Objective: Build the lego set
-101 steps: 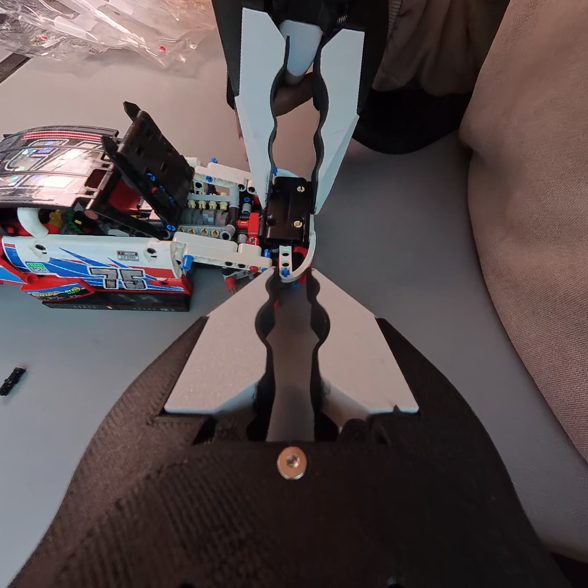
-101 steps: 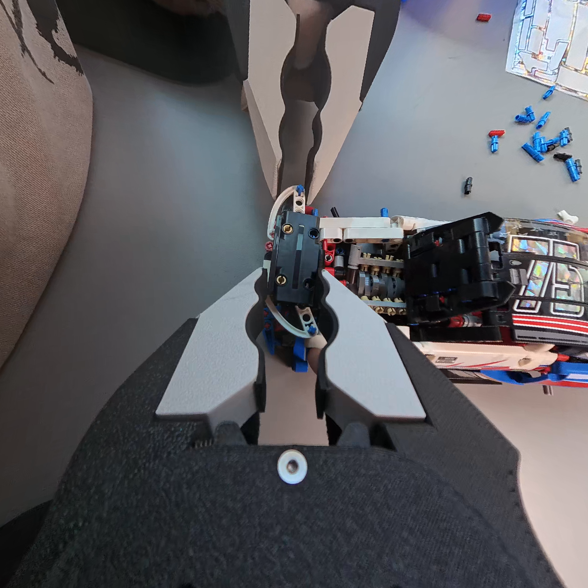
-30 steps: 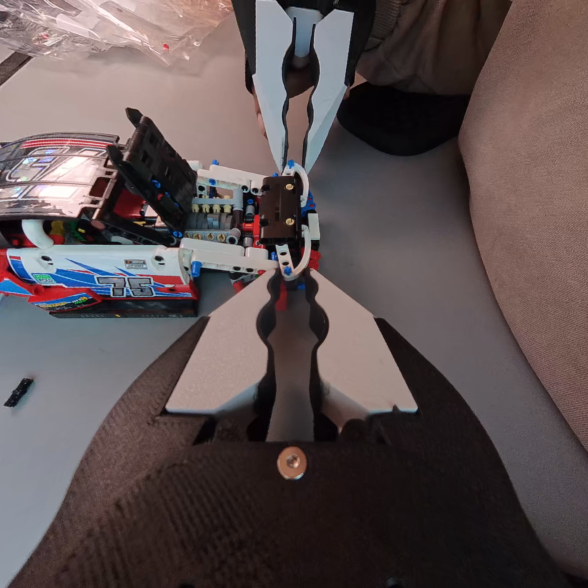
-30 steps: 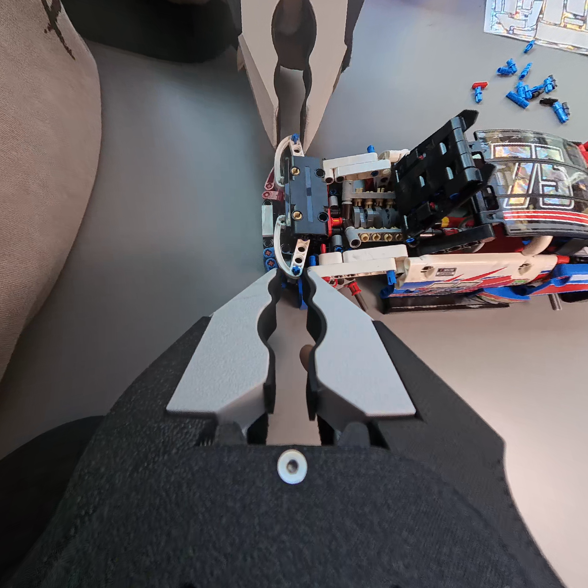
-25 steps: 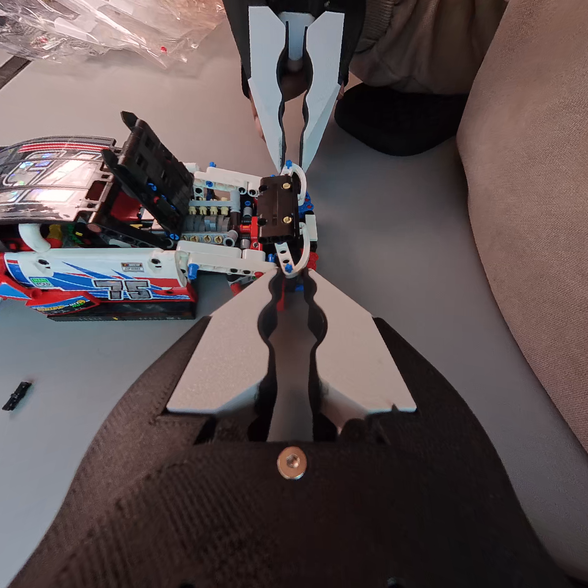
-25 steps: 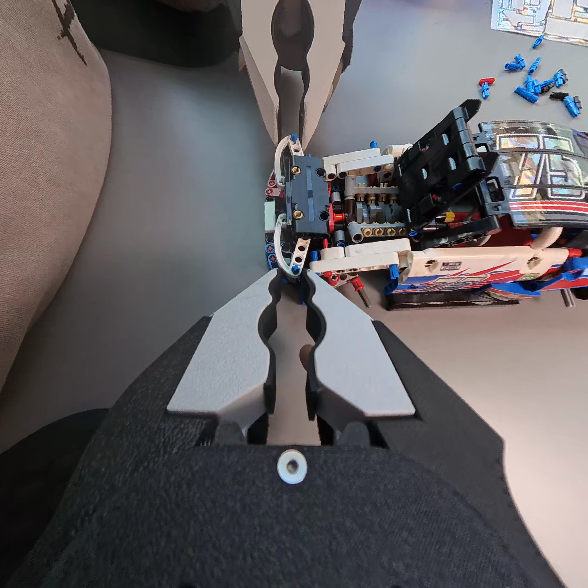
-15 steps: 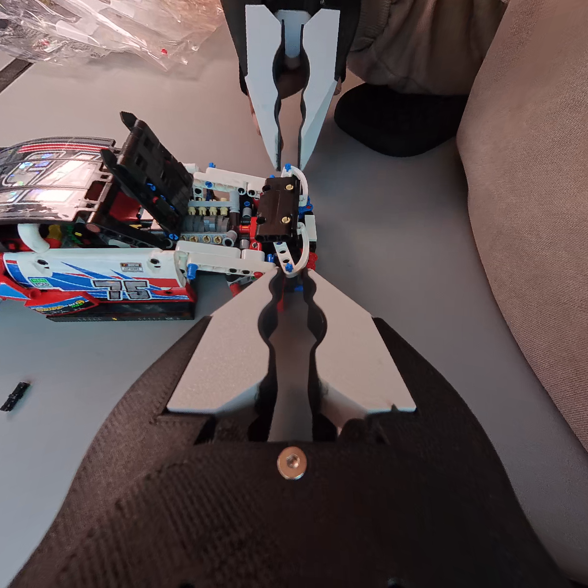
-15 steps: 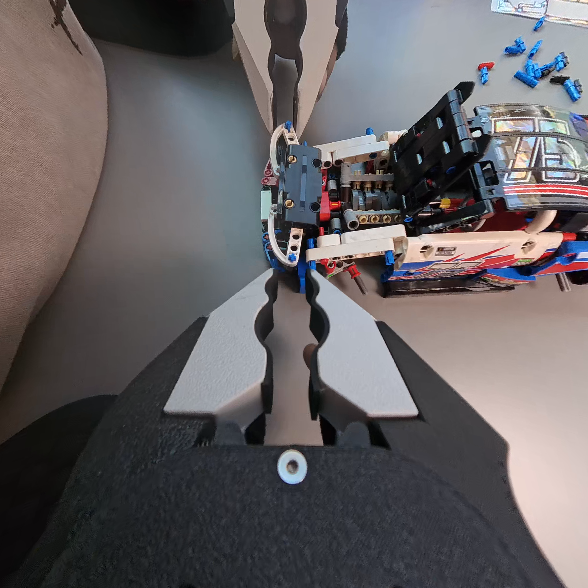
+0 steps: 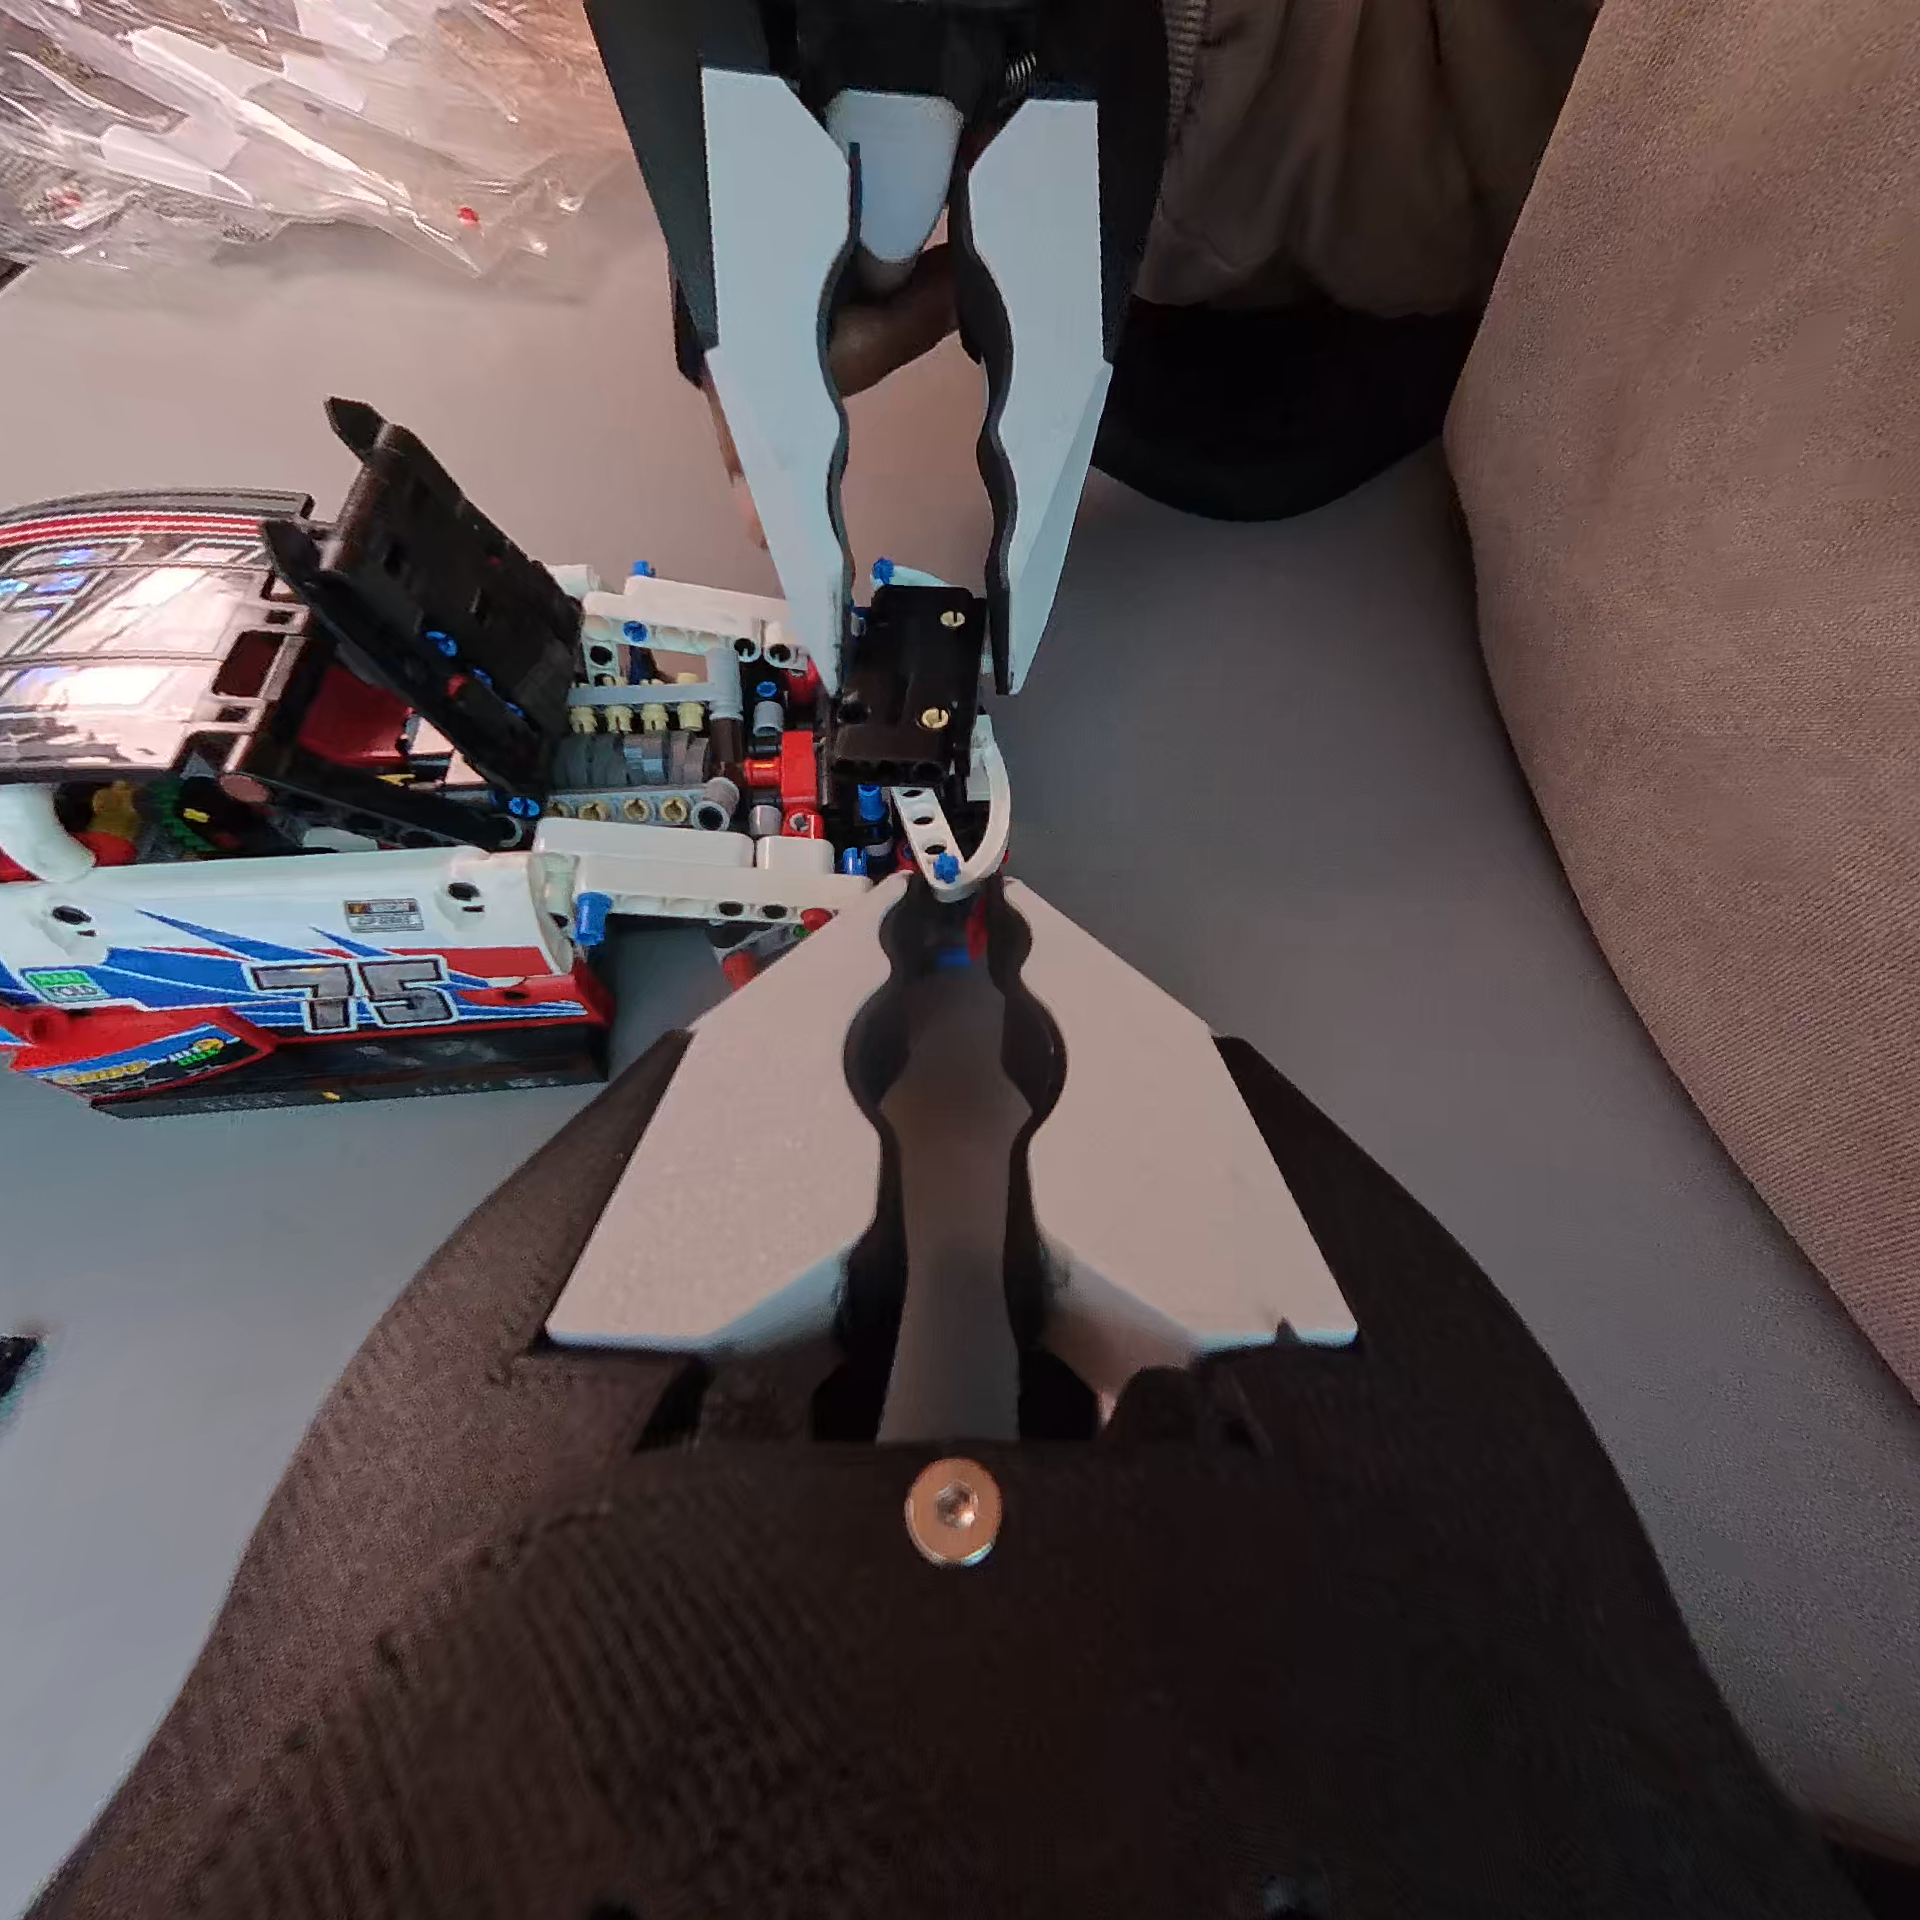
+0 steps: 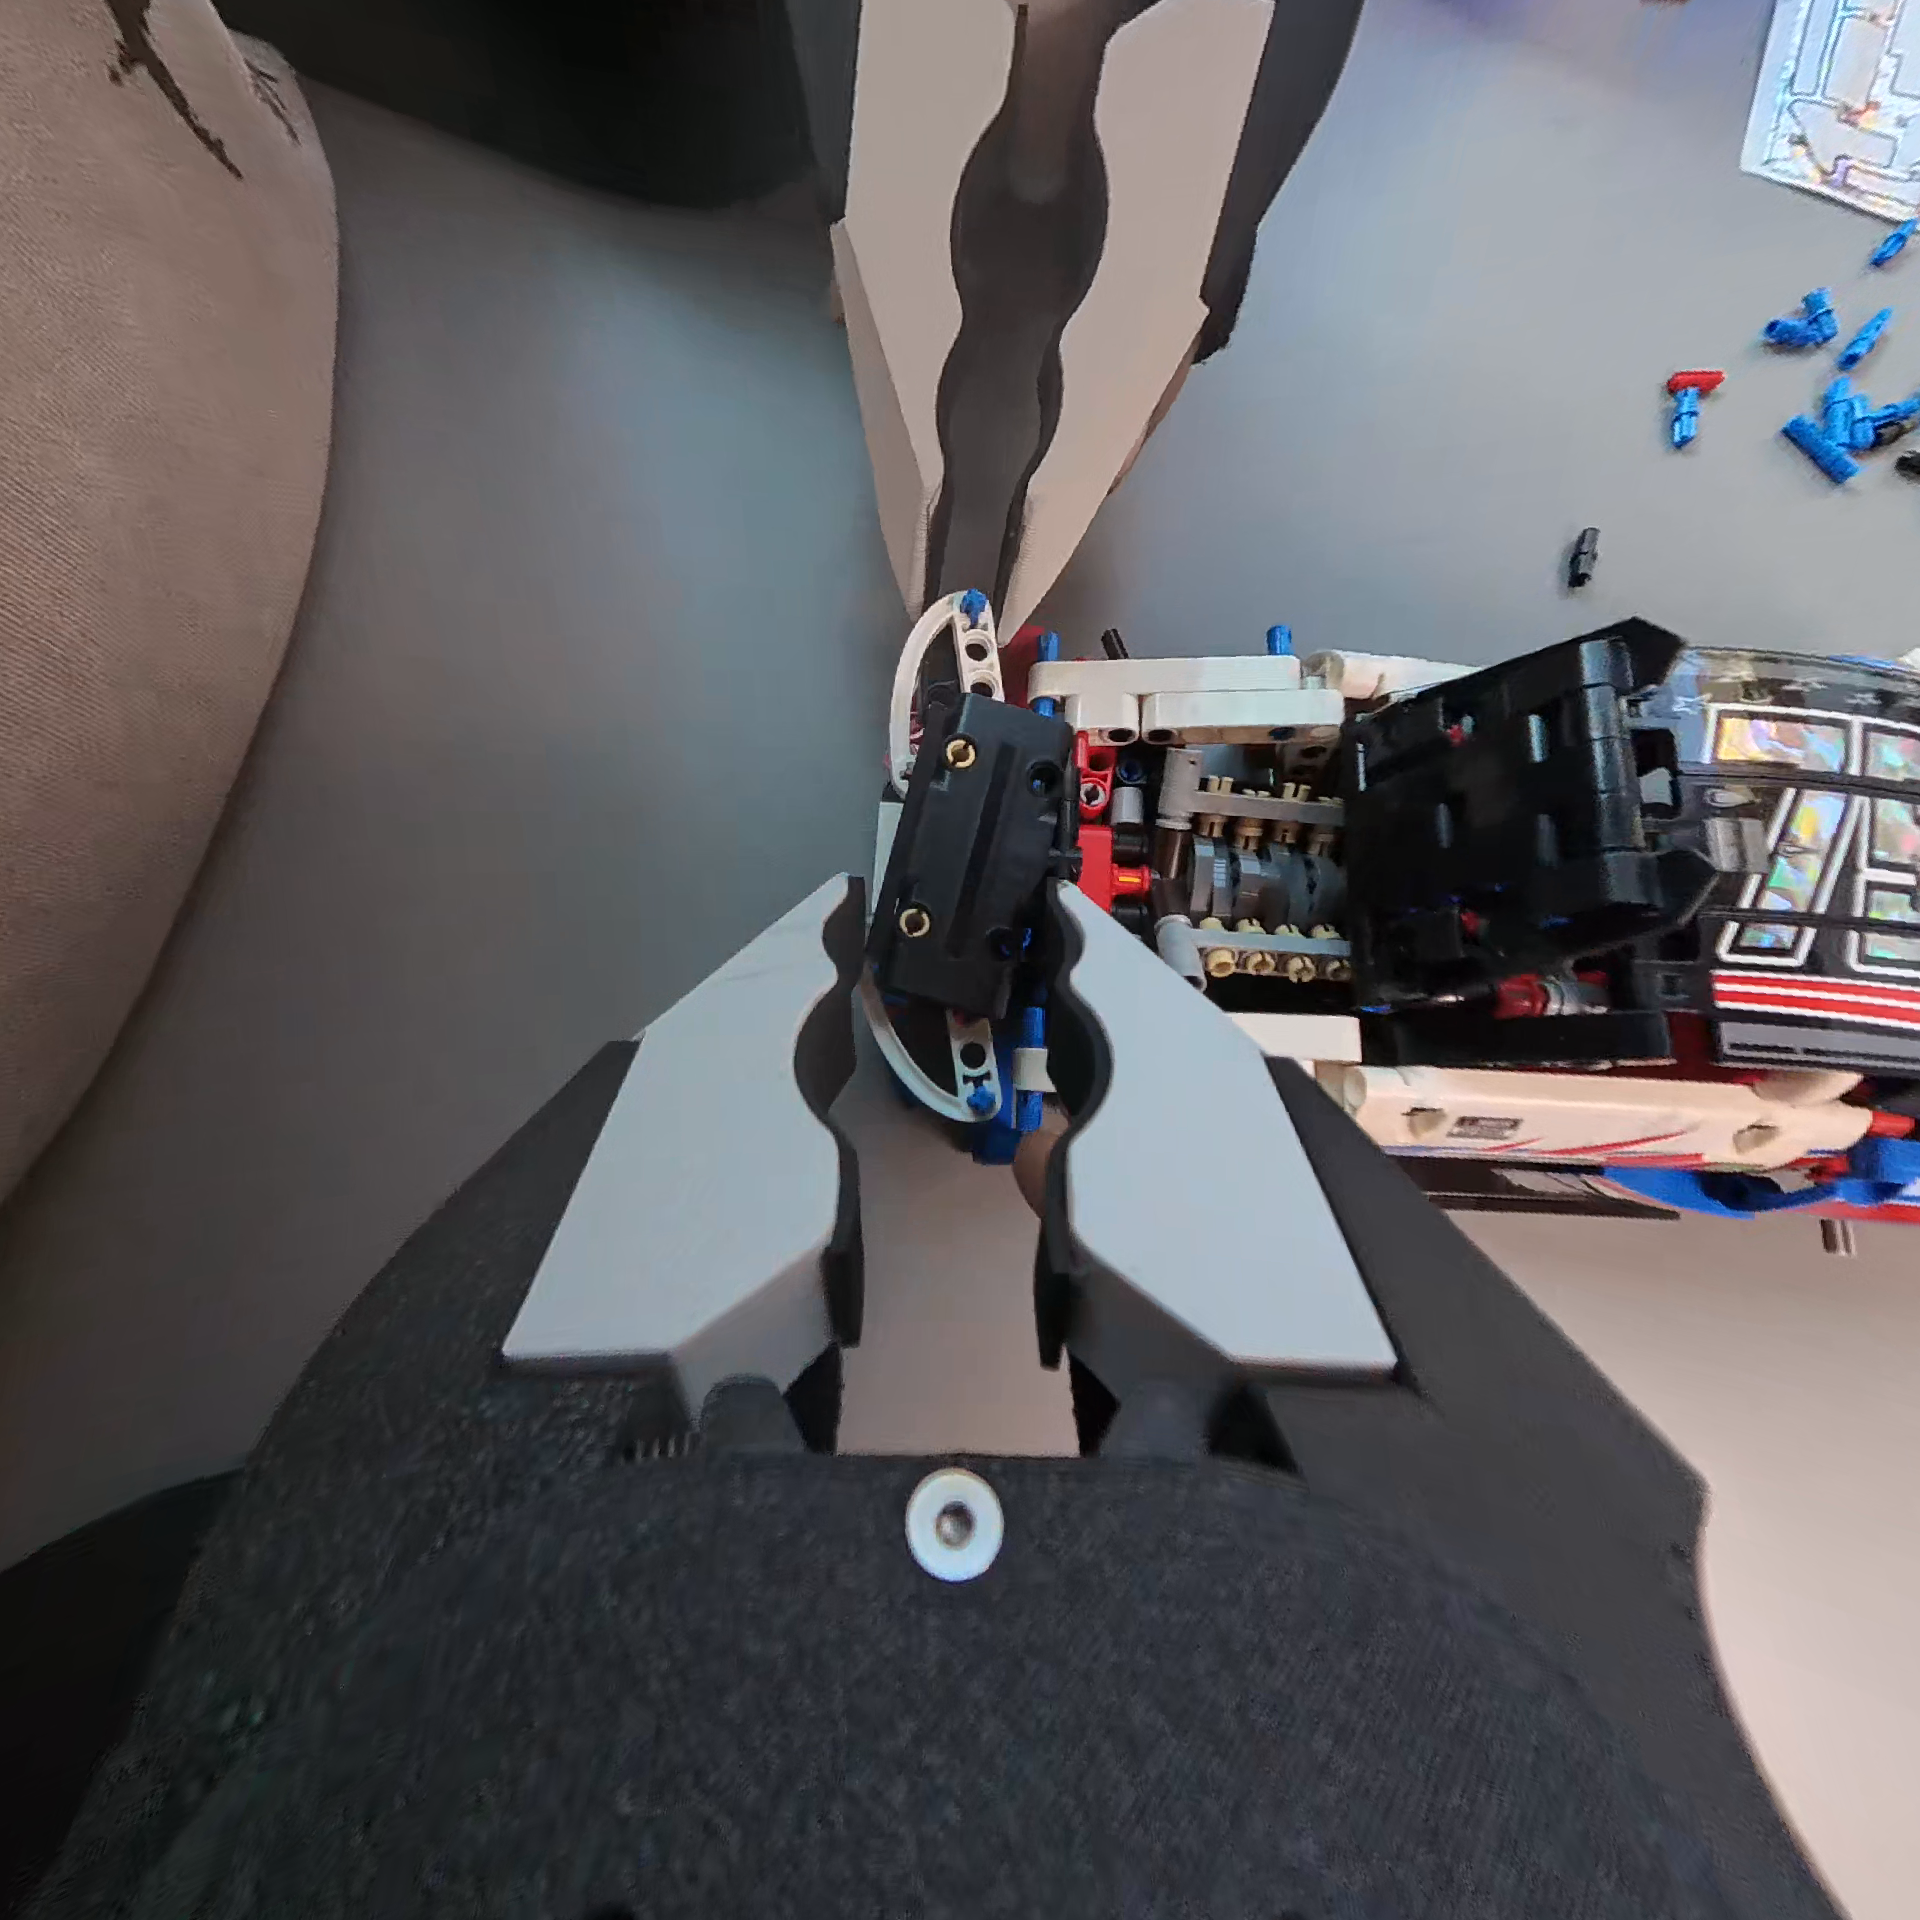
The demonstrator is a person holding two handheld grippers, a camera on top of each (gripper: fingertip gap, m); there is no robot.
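Note:
A lego race car with a raised black hood lies on the grey table; it also shows in the right wrist view. A black block sits tilted at the car's open end, flanked by two white curved beams. My right gripper is shut on the black block, one finger on each side; in the left wrist view it comes from the top. My left gripper is nearly closed on the tip of the white curved beam on the opposite side, and it shows in the right wrist view.
A beige cushion borders the table beside the car's end. Clear plastic bags lie at the far left. Loose blue pins, a black pin and a printed sheet lie beyond the car. One gripper's finger ends stand about 5 cm off the other's.
My right gripper has moved forward from the near white beam, widened and closed around the black block, which now tilts. My left gripper holds its place at the far beam.

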